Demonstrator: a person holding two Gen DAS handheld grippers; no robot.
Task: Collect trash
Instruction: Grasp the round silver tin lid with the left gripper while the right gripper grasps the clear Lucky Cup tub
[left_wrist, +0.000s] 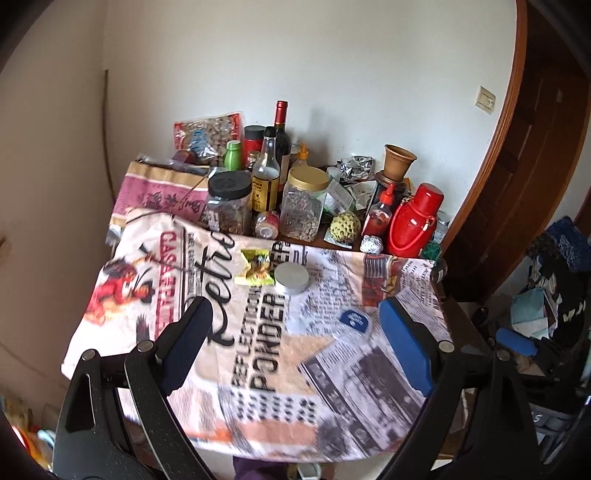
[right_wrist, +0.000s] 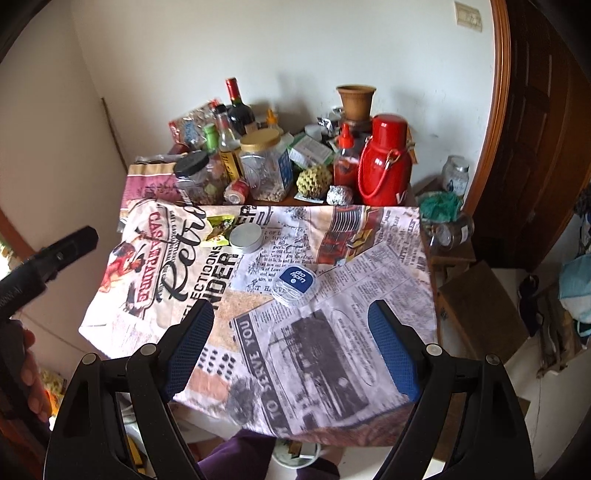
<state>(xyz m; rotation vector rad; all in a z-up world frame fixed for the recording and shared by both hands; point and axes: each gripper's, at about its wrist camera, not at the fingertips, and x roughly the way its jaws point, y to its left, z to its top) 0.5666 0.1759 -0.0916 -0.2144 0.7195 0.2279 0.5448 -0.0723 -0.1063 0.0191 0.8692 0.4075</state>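
Newsprint-patterned cloth (right_wrist: 332, 332) covers the near part of the worktop (right_wrist: 454, 254), printed with headlines, a red figure and old photographs. Three loose things lie on it: a crumpled yellow-green wrapper (left_wrist: 255, 266), a low round silver tin (left_wrist: 291, 277) touching the wrapper's right side, and, nearer and further right, a clear plastic package with a blue label (right_wrist: 293, 282). The left tool (left_wrist: 295, 332) hangs above the cloth with its blue-padded fingers (left_wrist: 406, 347) spread wide and nothing between them; in its view the wrapper and tin lie beyond the tips, and the blue-labelled package sits just inside the right pad. The right tool (right_wrist: 291, 328) is likewise spread wide and empty, its tips just short of the blue-labelled package, which lies between the two pads' lines. In the right wrist view the left tool's dark body shows at the left edge, with a hand (right_wrist: 31, 373) gripping its handle. Behind the cloth, against the white wall, the worktop is crowded: a black-lidded jar (left_wrist: 227, 203), a gold-lidded jar (left_wrist: 303, 203), a dark wine bottle with a red cap (left_wrist: 282, 136), a clear bottle with a yellow label (left_wrist: 266, 173), a small can on its side (left_wrist: 267, 223), a knobbly green fruit (left_wrist: 345, 223), a ball of foil (left_wrist: 371, 244), a red sauce bottle (left_wrist: 380, 214), a red flask (left_wrist: 415, 225) and a brown clay pot (left_wrist: 399, 158). Purple fabric (right_wrist: 243, 454) shows at the bottom edge below the cloth.
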